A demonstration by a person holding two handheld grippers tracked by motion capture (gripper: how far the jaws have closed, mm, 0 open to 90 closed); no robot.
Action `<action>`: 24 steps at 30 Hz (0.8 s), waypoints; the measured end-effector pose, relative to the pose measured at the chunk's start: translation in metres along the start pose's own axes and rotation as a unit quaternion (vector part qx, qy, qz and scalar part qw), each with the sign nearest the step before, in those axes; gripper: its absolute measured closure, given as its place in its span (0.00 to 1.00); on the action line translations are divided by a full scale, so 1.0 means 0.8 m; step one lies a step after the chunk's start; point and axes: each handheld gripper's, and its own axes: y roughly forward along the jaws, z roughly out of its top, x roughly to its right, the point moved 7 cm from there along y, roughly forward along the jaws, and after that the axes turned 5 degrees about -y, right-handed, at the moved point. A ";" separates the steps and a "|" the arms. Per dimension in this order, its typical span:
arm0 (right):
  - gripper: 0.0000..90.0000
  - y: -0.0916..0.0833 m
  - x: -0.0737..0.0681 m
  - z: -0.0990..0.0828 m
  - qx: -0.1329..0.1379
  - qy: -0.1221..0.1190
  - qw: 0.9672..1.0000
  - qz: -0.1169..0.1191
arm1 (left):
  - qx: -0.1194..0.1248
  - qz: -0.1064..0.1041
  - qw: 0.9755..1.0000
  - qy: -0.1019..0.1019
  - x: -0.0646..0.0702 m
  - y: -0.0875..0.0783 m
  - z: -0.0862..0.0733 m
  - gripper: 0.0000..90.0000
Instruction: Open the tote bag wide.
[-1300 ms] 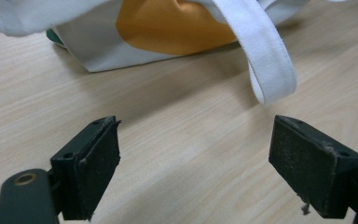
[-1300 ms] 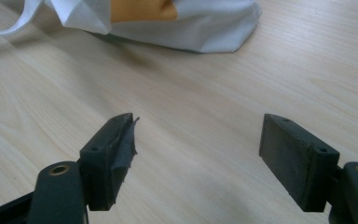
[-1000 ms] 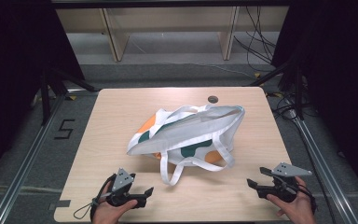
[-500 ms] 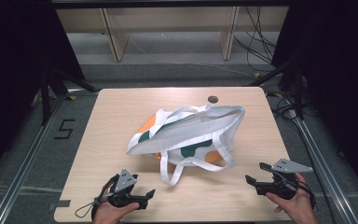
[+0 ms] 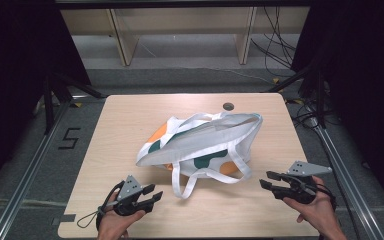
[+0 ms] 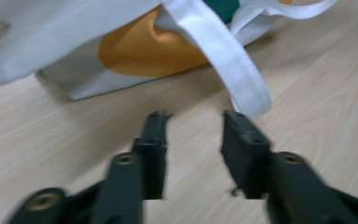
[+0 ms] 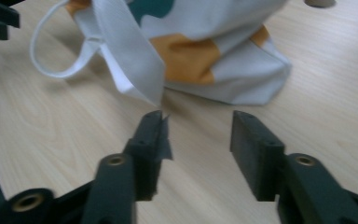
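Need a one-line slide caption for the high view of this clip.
White tote bag with orange and green print lies on a wooden table; open left gripper and open right gripper wait nearby.

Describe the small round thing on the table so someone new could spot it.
Start at the light wooden table, then the white tote bag lying mid-table. Just past the bag's far right corner, near the far edge, is a small dark round disc, the one dark circle on the pale wood.

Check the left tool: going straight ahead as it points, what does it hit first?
Probably the bag's white strap, looping just beyond the open left tool, then the tote bag; depth is unclear.
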 end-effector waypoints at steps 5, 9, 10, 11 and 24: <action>0.91 0.005 -0.006 0.028 -0.001 -0.047 0.999 0.019 | -0.003 0.000 1.000 0.028 -0.001 0.002 0.024 0.93; 0.99 0.006 -0.010 0.051 0.009 -0.057 0.998 0.030 | -0.009 0.004 0.999 0.034 -0.003 0.007 0.040 0.99; 1.00 0.006 -0.008 0.069 0.016 -0.074 0.997 0.028 | -0.019 0.007 0.998 0.052 -0.006 0.008 0.049 0.99; 1.00 0.005 -0.011 0.075 0.015 -0.070 0.997 0.029 | -0.015 0.008 0.999 0.047 -0.007 0.010 0.056 0.99; 1.00 0.028 0.012 0.207 0.033 -0.118 0.993 -0.002 | -0.007 0.039 0.998 0.047 -0.060 0.037 0.150 0.99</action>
